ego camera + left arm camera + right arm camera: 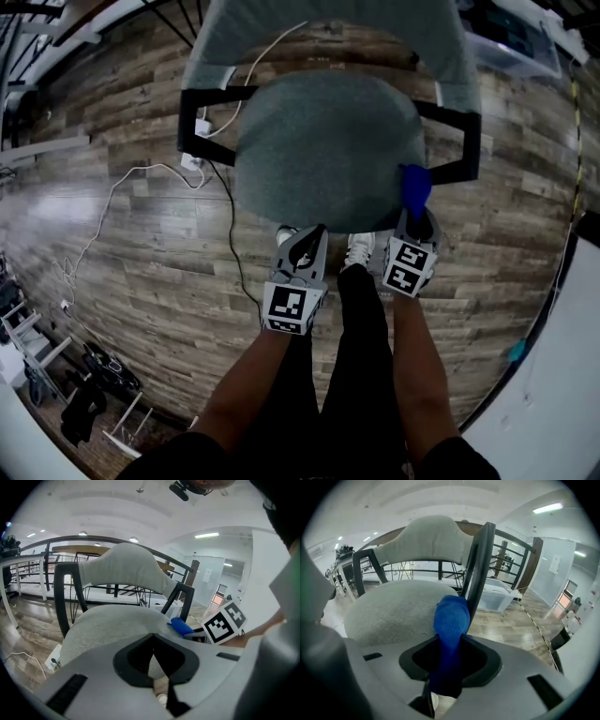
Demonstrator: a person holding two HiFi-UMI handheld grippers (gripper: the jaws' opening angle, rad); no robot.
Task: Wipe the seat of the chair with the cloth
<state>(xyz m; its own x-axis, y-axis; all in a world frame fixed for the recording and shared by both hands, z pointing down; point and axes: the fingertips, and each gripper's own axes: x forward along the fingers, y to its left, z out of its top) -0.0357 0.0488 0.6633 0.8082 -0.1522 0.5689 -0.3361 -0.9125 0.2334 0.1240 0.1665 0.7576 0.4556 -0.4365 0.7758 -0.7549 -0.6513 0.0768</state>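
Right gripper (416, 214) clamps blue cloth (414, 186) at seat (323, 150) edge beside black armrest (466, 141); left gripper (313, 236) closed, empty.

Blue cloth (451, 620) on a grey seat (323, 150), black chair frame (192, 122) around it.
Right between the right gripper (450, 641)'s black-lined fingers (483, 662), that cloth is one solid bright blue; past the fingertips the seat shows a speckled mid-grey. Left gripper (153, 637), same pale grey shell. Behind the fingers, marker cubes (286, 307) carry black squares on white. Floor (141, 253): brown wood-grain planks, crossed by a white cable (103, 206).
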